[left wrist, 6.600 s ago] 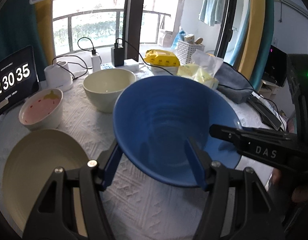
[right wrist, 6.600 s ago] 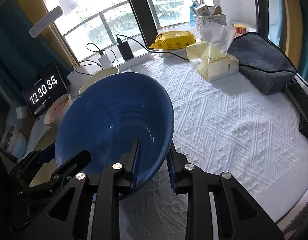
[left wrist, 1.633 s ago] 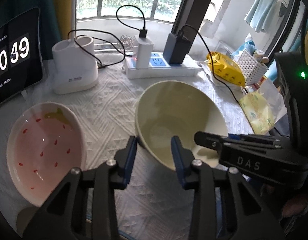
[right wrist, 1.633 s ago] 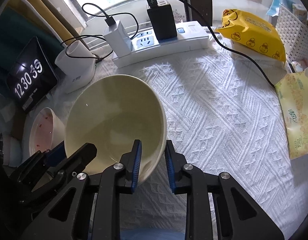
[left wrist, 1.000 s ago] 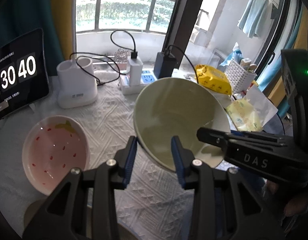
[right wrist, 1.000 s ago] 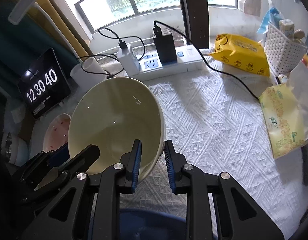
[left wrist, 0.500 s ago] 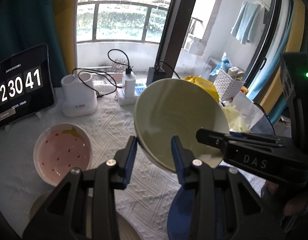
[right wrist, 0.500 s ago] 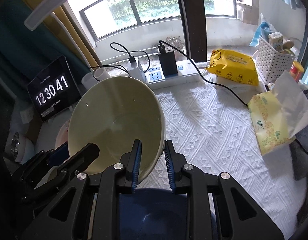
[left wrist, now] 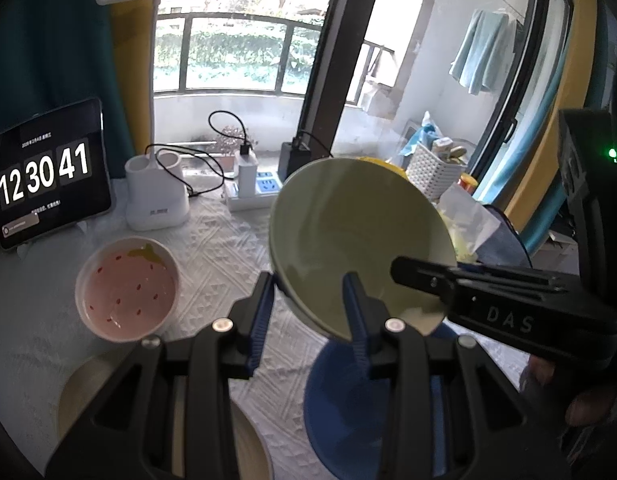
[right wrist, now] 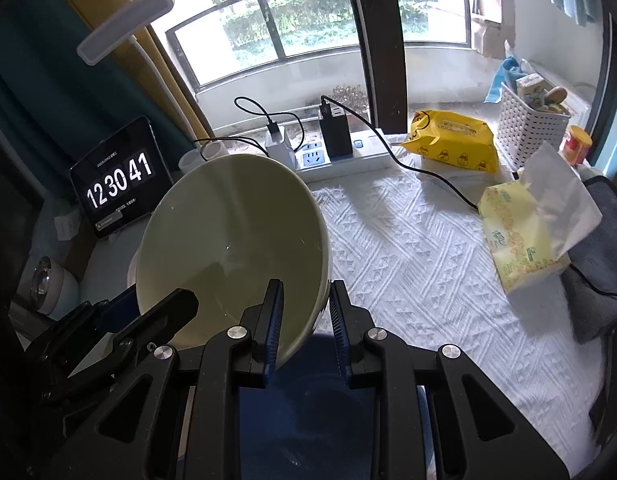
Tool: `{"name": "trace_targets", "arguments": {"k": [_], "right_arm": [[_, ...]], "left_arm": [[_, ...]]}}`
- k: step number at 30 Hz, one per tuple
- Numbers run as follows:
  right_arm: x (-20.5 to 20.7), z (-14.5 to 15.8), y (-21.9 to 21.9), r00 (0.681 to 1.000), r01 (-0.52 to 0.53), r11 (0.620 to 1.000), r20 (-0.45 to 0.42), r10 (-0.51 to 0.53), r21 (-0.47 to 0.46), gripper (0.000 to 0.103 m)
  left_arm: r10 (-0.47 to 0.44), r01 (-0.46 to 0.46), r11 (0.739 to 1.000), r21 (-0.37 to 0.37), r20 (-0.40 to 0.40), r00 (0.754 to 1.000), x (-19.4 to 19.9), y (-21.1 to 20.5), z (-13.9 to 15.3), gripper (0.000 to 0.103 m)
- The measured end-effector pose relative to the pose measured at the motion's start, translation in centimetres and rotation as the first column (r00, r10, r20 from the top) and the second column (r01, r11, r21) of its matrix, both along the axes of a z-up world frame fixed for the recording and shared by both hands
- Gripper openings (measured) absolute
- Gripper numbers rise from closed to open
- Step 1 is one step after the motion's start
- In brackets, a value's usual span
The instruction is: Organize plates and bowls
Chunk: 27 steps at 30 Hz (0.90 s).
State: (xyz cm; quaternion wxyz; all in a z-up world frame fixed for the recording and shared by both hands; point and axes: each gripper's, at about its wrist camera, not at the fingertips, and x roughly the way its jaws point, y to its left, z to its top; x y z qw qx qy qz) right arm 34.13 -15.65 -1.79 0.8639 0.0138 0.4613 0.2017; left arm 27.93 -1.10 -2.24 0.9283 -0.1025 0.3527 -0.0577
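The cream bowl (right wrist: 232,248) hangs tilted in the air directly above the blue bowl (left wrist: 348,404), apparently so it can be nested inside it. Both tools clamp its rim from opposite sides: the right gripper (right wrist: 304,320) is clenched on the near edge, and the left gripper (left wrist: 308,312) is pinched on the other, which likely keeps it level. Left of the blue bowl sit a pink bowl (left wrist: 126,288) and a beige plate (left wrist: 80,396) on the white tablecloth (right wrist: 428,248).
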Motion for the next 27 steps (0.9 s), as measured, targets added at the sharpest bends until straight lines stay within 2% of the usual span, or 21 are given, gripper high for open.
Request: {"name": "trace_targets", "arguments": {"k": [15,27], "right_arm": [[-3.6,-0.3,-2.5,0.999,0.035,0.999,-0.004,-0.035,0.014,0.025],[-5.8,-2.6,-4.7,0.997,0.068,0.997,-0.046,-0.067,0.018,0.025]], "left_arm": [[-0.051,0.052,0.999,0.017,-0.012,0.999,-2.6,-2.3,-0.3,0.036],[-0.089,0.090,0.996,0.024,-0.062,0.994,-4.2,-4.4,-2.3,0.036]]}}
